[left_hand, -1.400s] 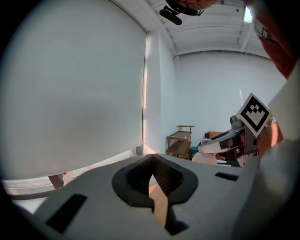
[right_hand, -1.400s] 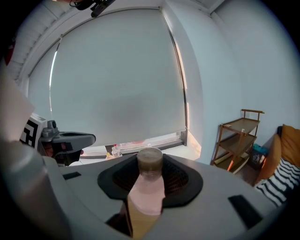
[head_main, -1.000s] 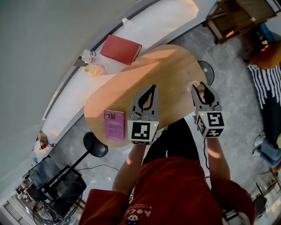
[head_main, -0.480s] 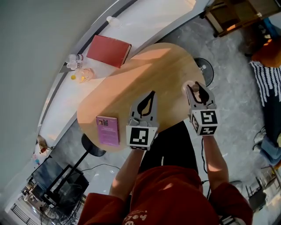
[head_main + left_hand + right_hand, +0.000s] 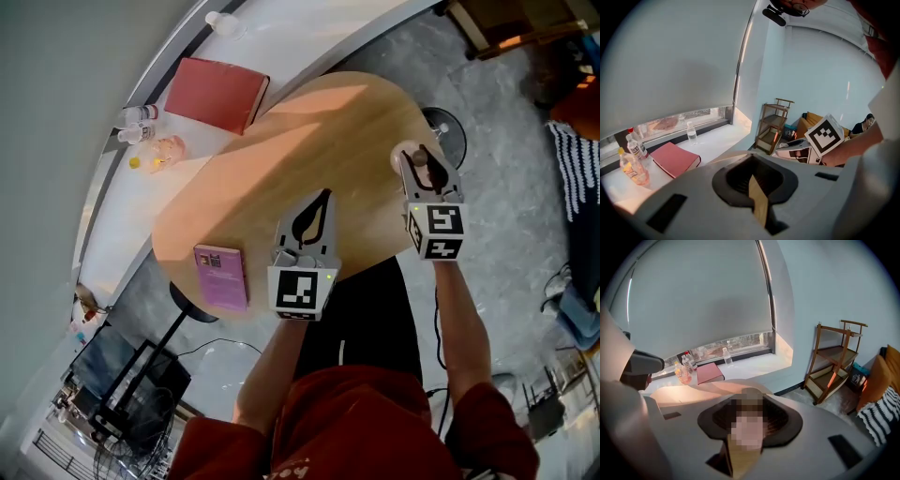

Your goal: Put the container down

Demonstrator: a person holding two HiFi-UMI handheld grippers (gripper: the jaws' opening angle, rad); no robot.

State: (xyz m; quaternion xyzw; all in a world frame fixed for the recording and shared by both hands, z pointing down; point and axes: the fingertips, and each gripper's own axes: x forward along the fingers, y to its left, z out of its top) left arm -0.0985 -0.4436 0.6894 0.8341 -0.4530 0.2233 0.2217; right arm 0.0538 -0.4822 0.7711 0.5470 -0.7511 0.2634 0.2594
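Angling down over the table [image 5: 281, 159], right gripper [image 5: 417, 156] clamps the container [image 5: 423, 162], left gripper [image 5: 324, 196] closed.

The right hand-held gripper [image 5: 418, 156] holds a container [image 5: 421, 161] by the wooden table [image 5: 281, 169].

left tool [image 5: 325, 194]: jaws closed tip to tip, nothing between them; points forward and tilts downward
left marker cube [image 5: 302, 291]: sits at the rear of the left tool, its printed face turned up toward the head
left forearm [image 5: 270, 367]: bare, stretched forward from a red sleeve [image 5: 375, 422], in line with its tool
right tool [image 5: 419, 155]: jaws partly apart, pads pressing on the container [image 5: 750, 393] held between them; also tilts downward
right marker cube [image 5: 435, 232]: at the rear of the right tool, printed face up
right forearm [image 5: 461, 319]: bare and extended, nearly straight
spacing: the tools are side by side, well apart, with the right one reaching farther forward
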